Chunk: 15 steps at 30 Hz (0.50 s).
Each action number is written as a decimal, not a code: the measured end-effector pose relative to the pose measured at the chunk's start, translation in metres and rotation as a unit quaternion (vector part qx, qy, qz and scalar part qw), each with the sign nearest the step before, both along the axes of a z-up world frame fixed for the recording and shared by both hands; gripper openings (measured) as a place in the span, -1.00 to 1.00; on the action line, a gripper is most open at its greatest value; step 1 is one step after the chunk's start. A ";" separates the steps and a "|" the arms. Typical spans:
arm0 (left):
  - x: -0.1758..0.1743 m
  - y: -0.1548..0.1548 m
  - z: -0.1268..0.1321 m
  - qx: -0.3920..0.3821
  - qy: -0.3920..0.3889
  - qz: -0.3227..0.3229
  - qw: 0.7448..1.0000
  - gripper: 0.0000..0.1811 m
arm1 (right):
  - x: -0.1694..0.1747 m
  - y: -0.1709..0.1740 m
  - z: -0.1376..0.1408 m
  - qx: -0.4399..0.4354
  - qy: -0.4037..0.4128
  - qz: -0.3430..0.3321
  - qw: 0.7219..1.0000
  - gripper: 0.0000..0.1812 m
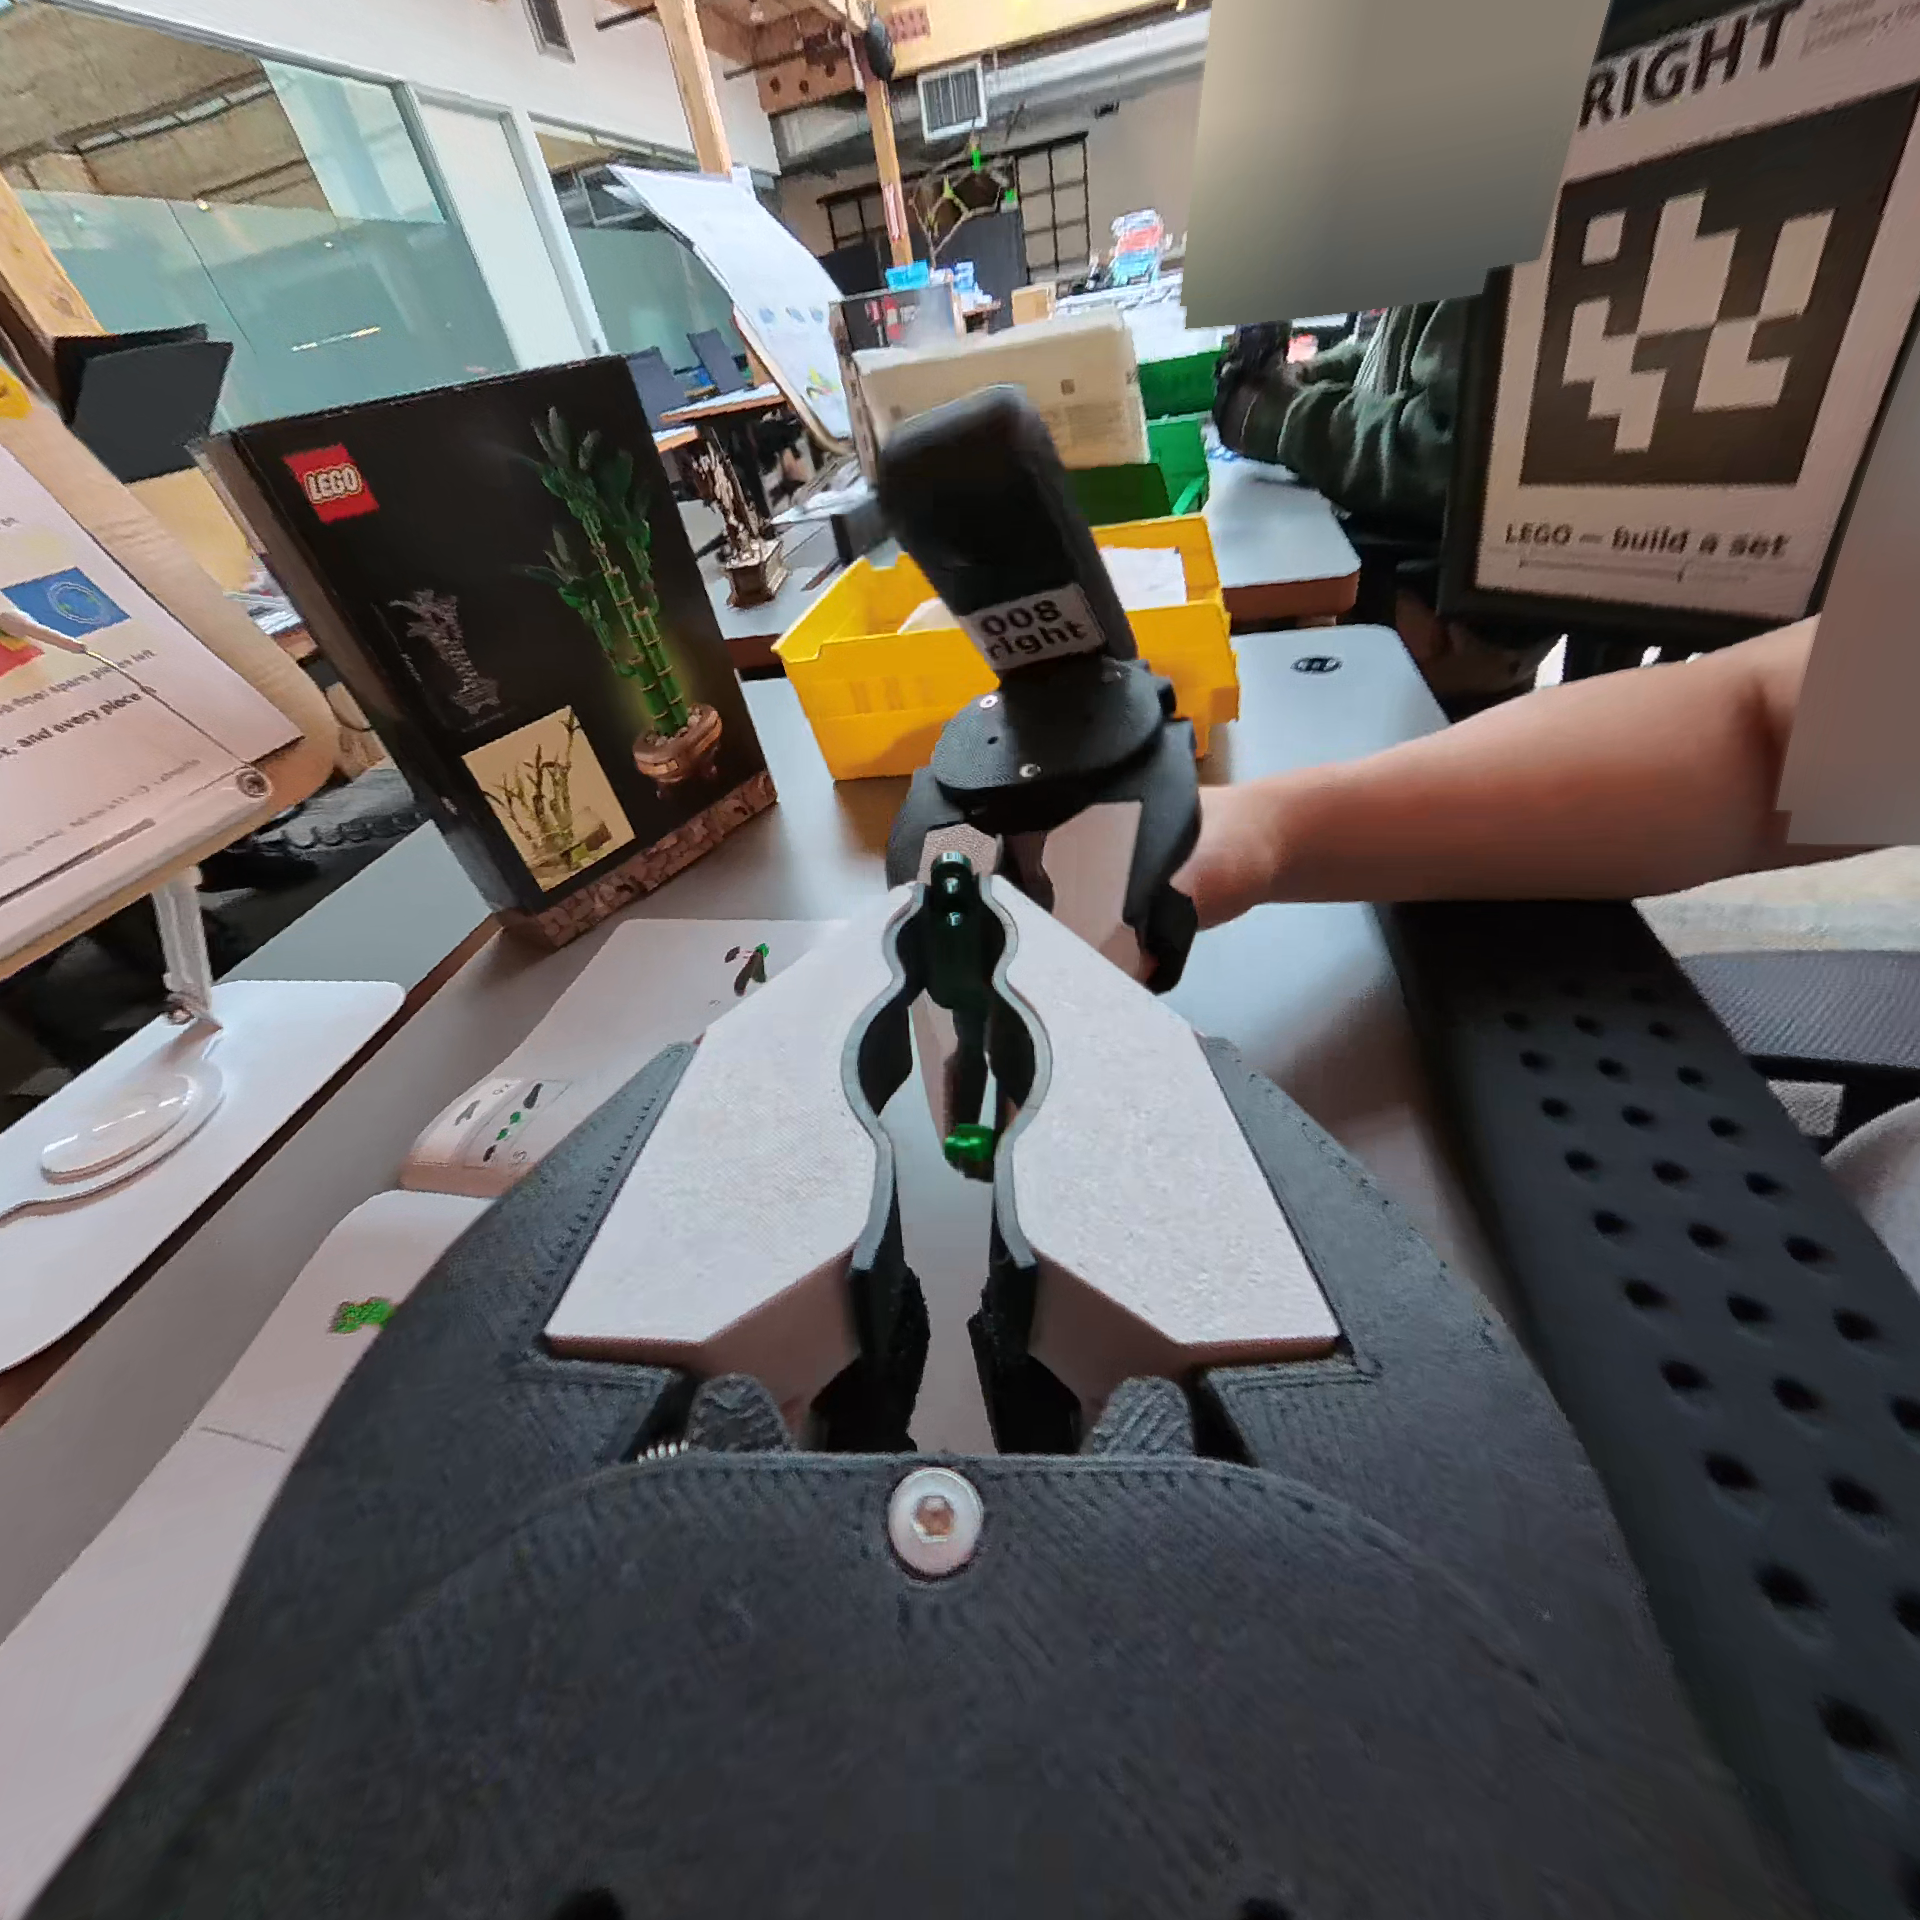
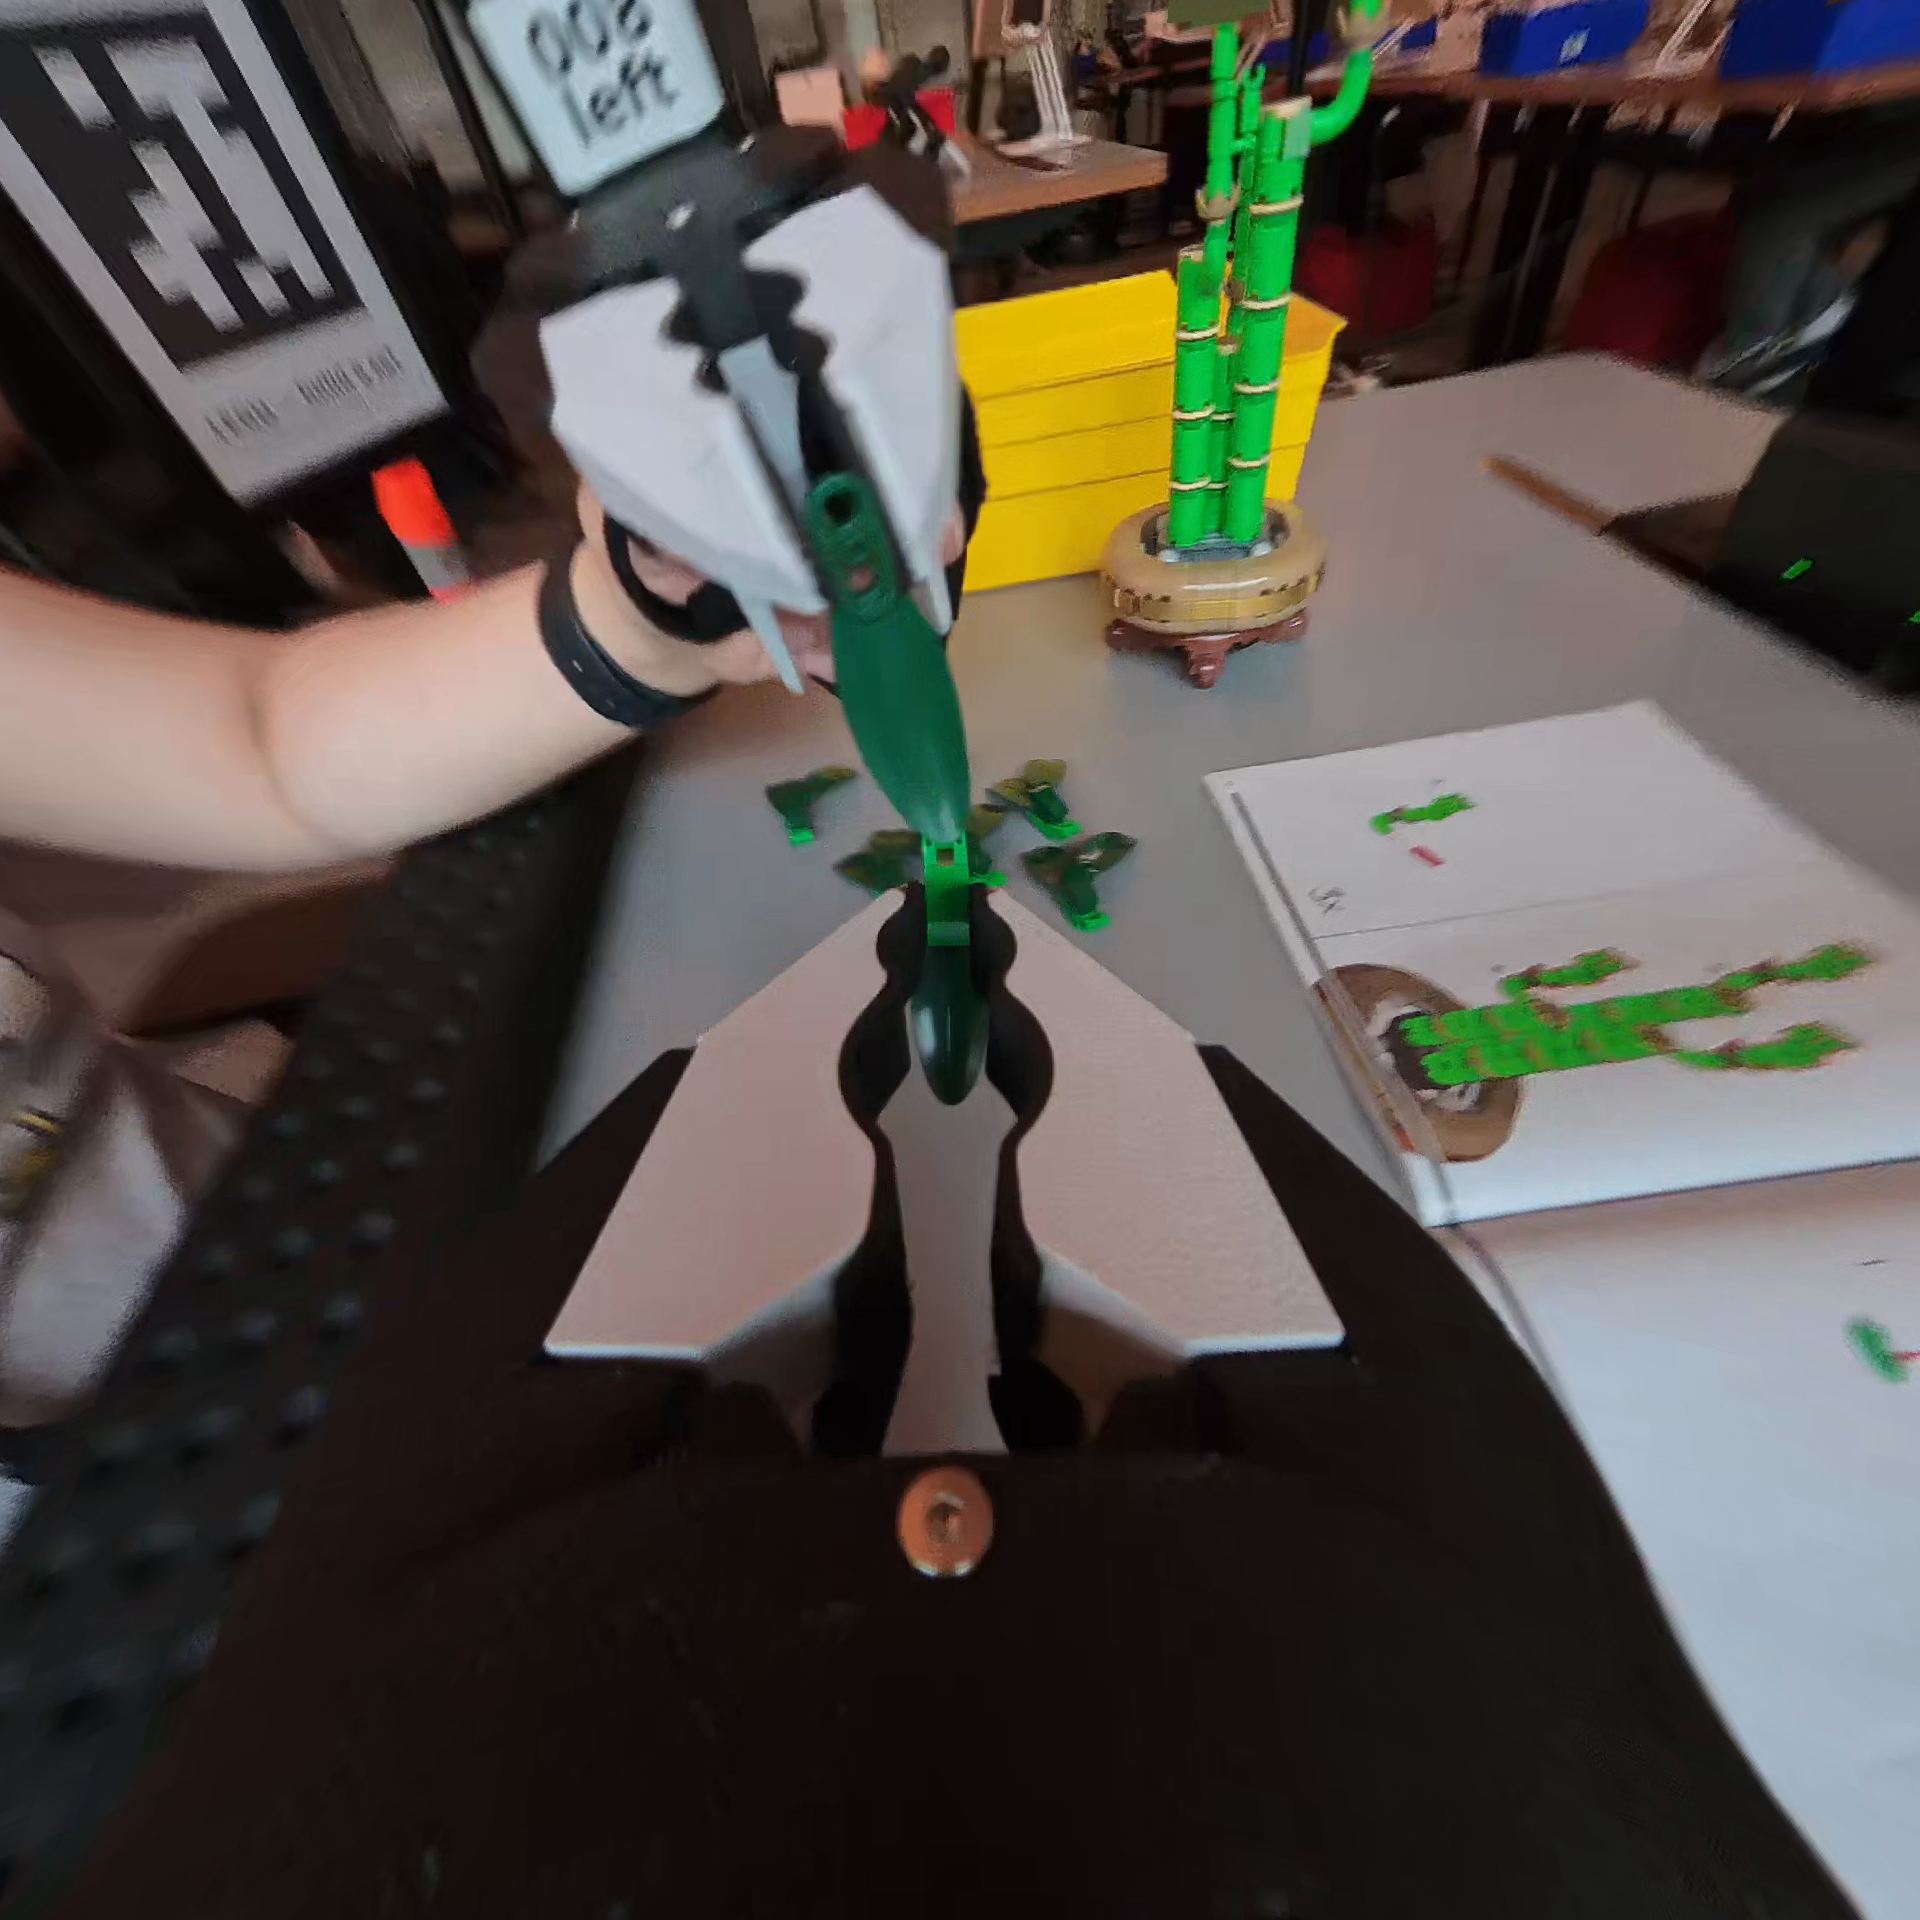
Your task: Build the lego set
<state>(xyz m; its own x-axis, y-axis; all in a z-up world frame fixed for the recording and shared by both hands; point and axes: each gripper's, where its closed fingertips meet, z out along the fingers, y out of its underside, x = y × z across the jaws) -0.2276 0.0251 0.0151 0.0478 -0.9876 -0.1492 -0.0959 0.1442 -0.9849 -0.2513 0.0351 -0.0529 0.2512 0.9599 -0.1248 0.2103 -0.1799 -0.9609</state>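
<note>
Leaves are what we are joining: our right gripper pinches a short dark green leaf with a bright green clip, and our left gripper pinches a long dark green plastic leaf blade whose tip meets that clip. We judge this a leaf sub-assembly step; next we need to line up tip and clip and press them together. Just beyond the clip lie loose green leaf pieces on the grey table; farther beyond them stands the green bamboo model in its tan pot.
</note>
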 end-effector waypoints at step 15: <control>0.005 -0.014 -0.006 -0.036 0.006 -0.055 0.998 -0.95 | -0.007 -0.010 0.014 0.089 0.001 -0.002 0.996 -0.94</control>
<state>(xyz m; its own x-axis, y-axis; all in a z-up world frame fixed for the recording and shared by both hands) -0.2229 0.0107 0.0093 -0.0623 -0.9950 -0.0785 -0.0951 0.0842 -0.9919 -0.2585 0.0253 -0.0385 0.2547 0.9659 0.0460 0.2071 -0.0080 -0.9783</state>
